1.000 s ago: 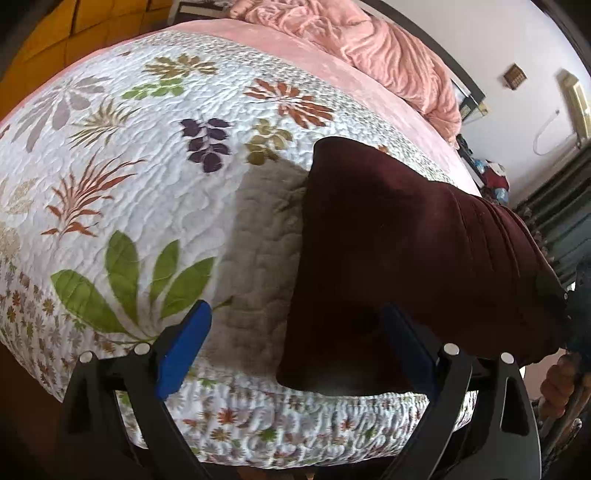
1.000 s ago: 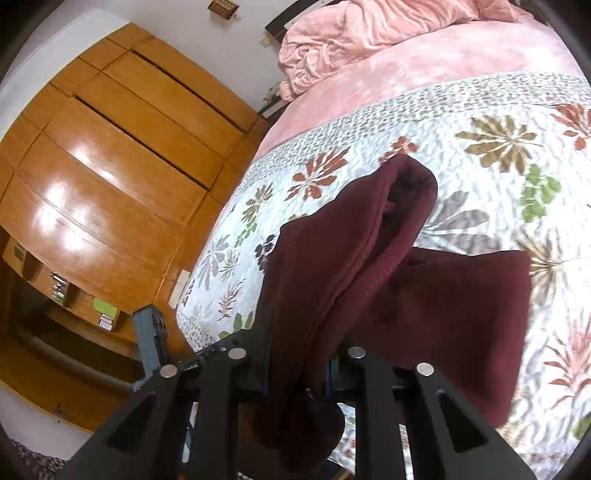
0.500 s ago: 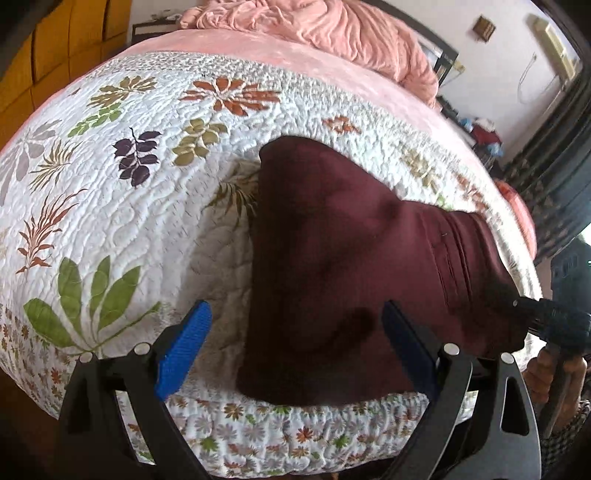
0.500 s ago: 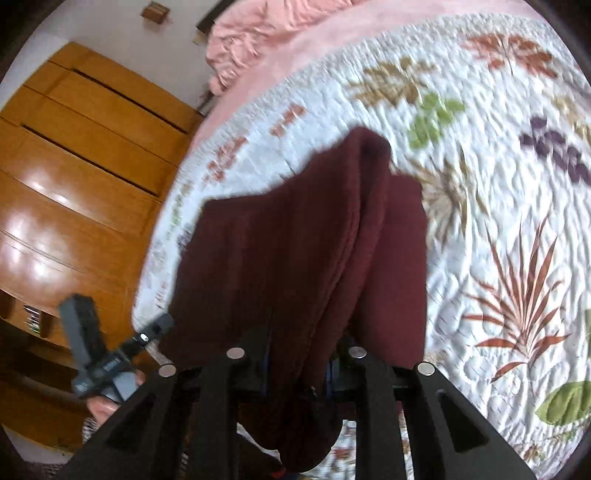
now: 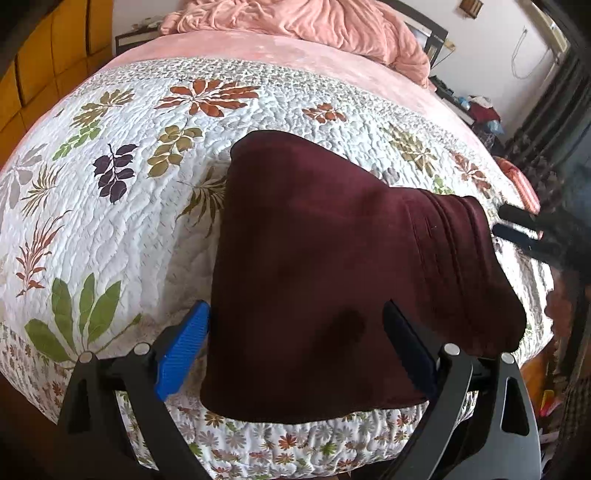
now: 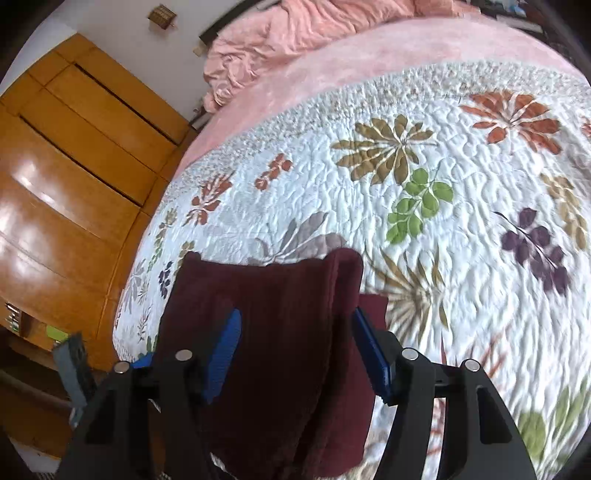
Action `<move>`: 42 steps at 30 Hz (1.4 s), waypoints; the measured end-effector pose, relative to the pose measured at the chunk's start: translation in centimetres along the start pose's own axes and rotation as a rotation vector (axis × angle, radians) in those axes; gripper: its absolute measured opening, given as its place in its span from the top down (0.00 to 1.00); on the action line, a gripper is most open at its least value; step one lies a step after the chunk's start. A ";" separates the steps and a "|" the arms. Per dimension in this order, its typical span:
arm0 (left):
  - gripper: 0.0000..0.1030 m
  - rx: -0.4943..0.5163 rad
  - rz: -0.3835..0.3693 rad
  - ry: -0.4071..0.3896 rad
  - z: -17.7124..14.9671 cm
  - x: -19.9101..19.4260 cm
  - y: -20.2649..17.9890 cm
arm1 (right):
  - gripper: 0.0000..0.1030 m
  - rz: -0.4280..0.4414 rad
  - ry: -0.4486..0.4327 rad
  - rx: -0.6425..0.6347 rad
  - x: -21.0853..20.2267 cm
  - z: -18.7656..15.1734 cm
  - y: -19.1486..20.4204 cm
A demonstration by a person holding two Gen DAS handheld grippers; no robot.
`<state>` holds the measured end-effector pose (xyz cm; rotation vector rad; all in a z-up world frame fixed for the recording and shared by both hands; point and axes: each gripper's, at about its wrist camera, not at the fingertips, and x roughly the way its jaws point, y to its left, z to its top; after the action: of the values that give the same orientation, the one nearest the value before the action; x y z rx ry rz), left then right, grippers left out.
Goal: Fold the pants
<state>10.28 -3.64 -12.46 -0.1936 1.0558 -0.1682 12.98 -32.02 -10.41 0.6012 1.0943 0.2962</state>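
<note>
The maroon pants [image 5: 332,266] lie folded on the floral quilt [image 5: 122,206] near the bed's front edge. My left gripper [image 5: 295,347] is open, its blue pads straddling the near edge of the pants without holding them. My right gripper [image 6: 295,350] is open too, with the pants [image 6: 273,325] lying between its blue pads [image 6: 369,354]. In the left wrist view the right gripper's fingers [image 5: 517,229] show at the pants' right end.
A pink blanket [image 5: 303,22] is heaped at the head of the bed. A wooden wardrobe [image 6: 66,177] stands beside the bed. Cluttered floor and dark curtains [image 5: 554,122] are at the right of the left wrist view.
My right gripper was shut on a raised fold of the pants; it has lowered the fold onto the bed and opened. The pants now lie flatter. My left gripper stayed open.
</note>
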 end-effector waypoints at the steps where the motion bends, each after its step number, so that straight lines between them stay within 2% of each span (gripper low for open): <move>1: 0.09 0.000 0.004 0.003 0.1 0.2 0.0 | 0.38 0.004 0.018 0.010 0.7 0.5 -0.3; 3: 0.09 -0.006 0.008 0.010 0.2 0.4 0.0 | 0.40 -0.022 0.049 0.028 2.5 1.5 -1.1; 4: 0.09 -0.009 0.008 0.013 0.3 0.5 0.1 | 0.50 -0.019 0.065 0.040 3.3 1.7 -1.5; 5: 0.09 -0.014 0.008 0.018 0.3 0.7 0.2 | 0.54 -0.004 0.074 0.051 3.9 1.9 -1.7; 7: 0.09 -0.019 0.008 0.027 0.3 0.9 0.4 | 0.77 0.041 0.085 0.055 4.4 2.2 -1.8; 10: 0.09 -0.034 0.002 0.034 0.3 1.1 0.6 | 0.94 0.020 0.040 0.020 3.3 2.5 -1.3; 11: 0.09 -0.041 -0.002 0.032 0.3 1.1 0.6 | 0.94 0.019 0.026 0.020 2.8 2.6 -1.3; 13: 0.09 -0.048 -0.015 0.029 0.3 1.1 0.6 | 0.94 0.027 -0.007 0.054 1.8 2.6 -1.9; 17: 0.08 -0.042 -0.014 0.045 0.1 1.8 0.3 | 0.94 -0.046 0.032 0.081 3.4 1.9 -3.5; 20: 0.08 -0.047 -0.018 0.050 -0.1 2.0 0.4 | 0.89 -0.012 0.005 0.097 3.3 1.3 -3.6; 22: 0.08 -0.049 -0.019 0.052 -0.1 1.9 0.7 | 0.70 -0.004 -0.017 0.095 1.6 0.9 -3.2; 24: 0.08 -0.054 -0.022 0.051 0.0 1.7 0.9 | 0.69 0.011 -0.030 0.074 -0.1 0.0 -2.4; 27: 0.08 -0.051 -0.024 0.057 -0.1 1.6 1.0 | 0.68 -0.002 0.003 0.047 -2.3 -2.6 -1.2; 31: 0.08 -0.046 -0.032 0.062 -0.3 1.4 1.2 | 0.49 -0.006 0.040 0.026 -4.1 -6.5 -0.3; 36: 0.08 -0.076 -0.047 0.068 -0.7 1.3 1.7 | 0.45 0.028 0.094 0.024 -4.0 -10.2 0.6; 40: 0.08 -0.100 -0.057 0.075 -1.0 1.4 2.0 | 0.40 0.042 0.115 0.061 -2.2 -10.9 0.6; 42: 0.08 -0.100 -0.058 0.078 -1.1 1.4 2.0 | 0.42 0.041 0.103 0.078 -1.8 -10.7 0.4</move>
<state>10.08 -2.09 -14.62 -0.3103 1.1374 -0.1767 2.66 -29.27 -12.30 0.6843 1.1974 0.3240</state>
